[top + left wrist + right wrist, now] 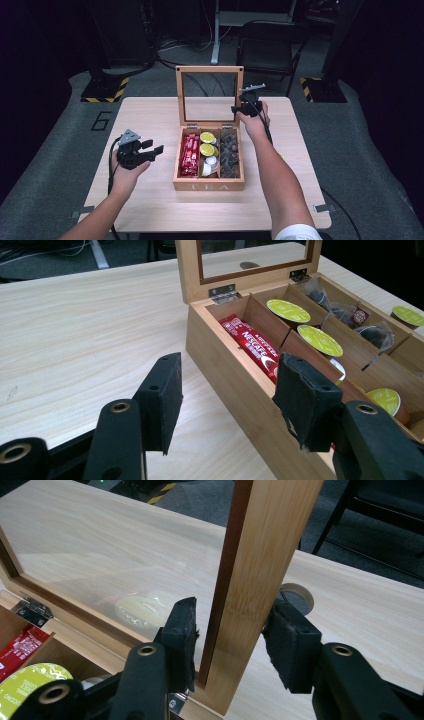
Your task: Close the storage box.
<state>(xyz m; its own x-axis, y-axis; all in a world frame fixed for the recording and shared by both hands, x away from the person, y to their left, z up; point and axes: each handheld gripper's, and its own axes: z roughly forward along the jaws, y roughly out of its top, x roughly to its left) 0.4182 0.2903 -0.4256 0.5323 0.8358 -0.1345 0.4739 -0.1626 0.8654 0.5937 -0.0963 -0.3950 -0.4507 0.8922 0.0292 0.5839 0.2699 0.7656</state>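
Note:
A wooden tea box (209, 186) stands mid-table with its glass-paned lid (209, 70) upright. Inside lie red Nescafé sticks (190, 152) on the left, green-topped capsules (207, 142) in the middle and dark packets (230, 152) on the right. My right gripper (241, 104) is shut on the lid's right frame bar (260, 555), one pad on each face (230, 640). To the box's left my left gripper (154, 147) hovers open and holds nothing. In the left gripper view its jaws (227, 395) point at the box's left wall (225, 375) and the sticks (252, 345).
The light wooden table (150, 200) has bare room left, right and in front of the box. A round cable hole (300, 594) sits in the tabletop behind the lid. A black chair (267, 45) and stands rise on the floor beyond the far edge.

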